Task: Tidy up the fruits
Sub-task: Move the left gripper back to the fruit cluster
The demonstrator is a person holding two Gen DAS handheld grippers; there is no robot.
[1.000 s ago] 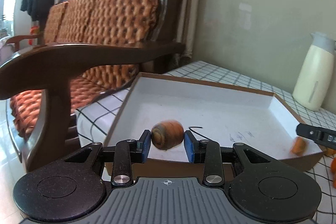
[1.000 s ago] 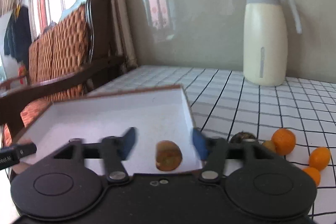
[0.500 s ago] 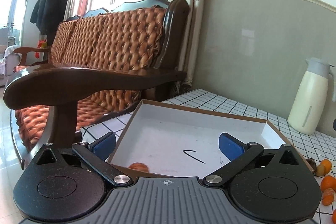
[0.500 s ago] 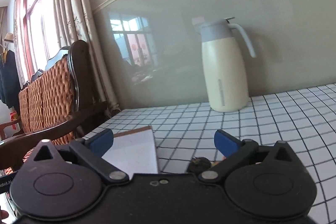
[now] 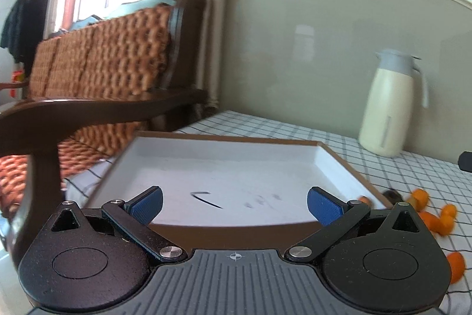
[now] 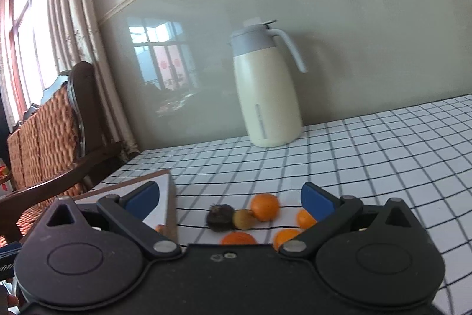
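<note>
A shallow white tray with a brown rim (image 5: 230, 138) lies on the checked tablecloth; its corner also shows in the right wrist view (image 6: 169, 197). My left gripper (image 5: 234, 204) is open and empty above the tray's near edge. My right gripper (image 6: 230, 197) is open and empty above a cluster of fruit: several small oranges (image 6: 264, 206), a dark round fruit (image 6: 220, 217) and a brownish one (image 6: 243, 220). The oranges also show right of the tray in the left wrist view (image 5: 420, 197). A bit of orange fruit (image 6: 159, 227) peeks inside the tray's corner.
A cream thermos jug with a grey lid (image 6: 265, 87) stands at the back against the wall; it also shows in the left wrist view (image 5: 389, 105). A wooden sofa with woven orange cushions (image 5: 97, 73) stands left of the table. The right gripper's edge (image 5: 465, 161) shows at far right.
Both grippers opened and released their fruit into the tray, then drew back and up. The right gripper swung right, over the loose fruit on the cloth.
</note>
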